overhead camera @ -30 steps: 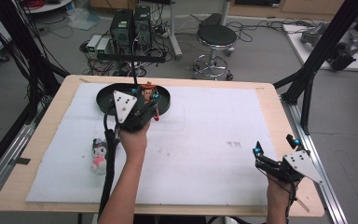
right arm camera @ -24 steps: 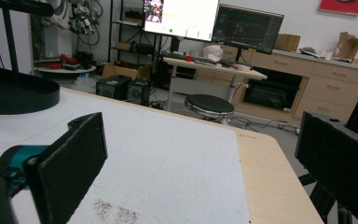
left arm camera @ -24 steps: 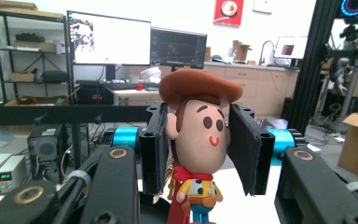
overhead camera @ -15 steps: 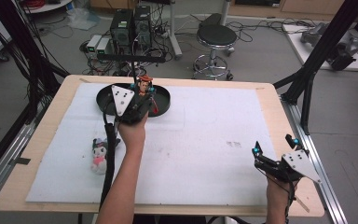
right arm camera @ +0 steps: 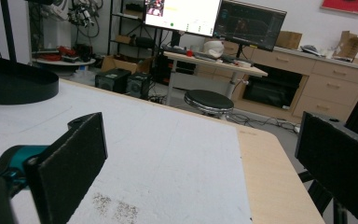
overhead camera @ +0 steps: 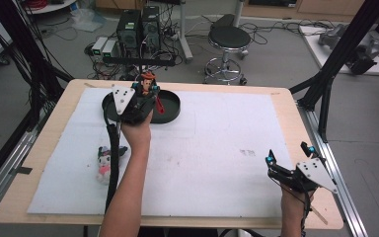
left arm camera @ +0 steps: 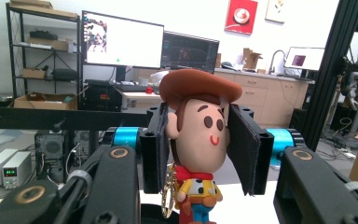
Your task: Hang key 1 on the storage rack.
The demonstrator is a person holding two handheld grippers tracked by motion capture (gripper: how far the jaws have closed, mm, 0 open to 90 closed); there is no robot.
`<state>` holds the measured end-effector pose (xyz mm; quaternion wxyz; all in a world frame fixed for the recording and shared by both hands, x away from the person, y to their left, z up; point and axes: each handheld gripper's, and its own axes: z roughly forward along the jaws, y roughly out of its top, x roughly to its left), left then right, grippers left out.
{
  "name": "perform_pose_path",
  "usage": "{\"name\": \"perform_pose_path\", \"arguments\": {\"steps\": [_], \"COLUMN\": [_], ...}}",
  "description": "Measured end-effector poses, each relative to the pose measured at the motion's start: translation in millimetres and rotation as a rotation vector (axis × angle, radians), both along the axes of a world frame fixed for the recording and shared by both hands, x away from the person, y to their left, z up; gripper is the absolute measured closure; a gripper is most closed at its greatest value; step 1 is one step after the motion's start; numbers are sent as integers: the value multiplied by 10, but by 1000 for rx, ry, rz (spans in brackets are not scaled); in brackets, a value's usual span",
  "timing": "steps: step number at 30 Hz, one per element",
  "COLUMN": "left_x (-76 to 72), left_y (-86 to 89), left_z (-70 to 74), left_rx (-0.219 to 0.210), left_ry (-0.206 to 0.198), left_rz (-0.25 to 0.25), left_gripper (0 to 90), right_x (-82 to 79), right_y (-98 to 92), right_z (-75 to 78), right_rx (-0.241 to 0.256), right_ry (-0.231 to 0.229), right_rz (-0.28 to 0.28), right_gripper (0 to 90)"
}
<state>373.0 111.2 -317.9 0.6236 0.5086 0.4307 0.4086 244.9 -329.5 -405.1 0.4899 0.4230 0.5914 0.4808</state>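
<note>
The left gripper [overhead camera: 145,91] holds a cowboy figurine [left arm camera: 196,140] by the head, jaws clamped on both sides, above the black round tray [overhead camera: 173,109], where a red item [overhead camera: 159,105] lies. The right gripper [overhead camera: 290,160] rests near the table's [overhead camera: 286,106] right edge, jaws wide apart.

Bare forearms, no sleeves. Left gripper [overhead camera: 147,91]: black body, grey three-cornered plate on top with small dark screw holes, thick black cable trailing back along the forearm. Up close, two flat black jaw pads on black brackets with small screws, a teal cylinder outboard of each, brass-ringed pivots on the black link arms below, pale cable ties round the links. Right gripper [overhead camera: 288,155]: same black frame, grey plate behind the jaws, teal spots at the jaw bases, black cable running back under the wrist. Jaw pads [right arm camera: 72,158] matte, grainy, square-cornered.
</note>
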Motion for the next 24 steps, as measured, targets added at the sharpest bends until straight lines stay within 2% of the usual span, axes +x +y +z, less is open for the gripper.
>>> {"name": "perform_pose_path", "arguments": {"steps": [6, 15, 17, 24], "left_x": [118, 309, 344, 501], "left_y": [1, -20, -35, -98], "left_z": [53, 58, 39, -60], "left_rx": [28, 39, 30, 1], "left_ry": [4, 16, 12, 41], "left_rz": [21, 31, 29, 23], "left_gripper": [594, 594, 594, 594], "right_x": [6, 27, 28, 24], "right_y": [4, 22, 22, 12], "right_z": [-5, -22, -24, -22], "right_rx": [-4, -10, -15, 3], "right_ry": [2, 11, 13, 11], "right_rz": [-2, -1, -1, -3], "right_gripper": [13, 13, 13, 13]}}
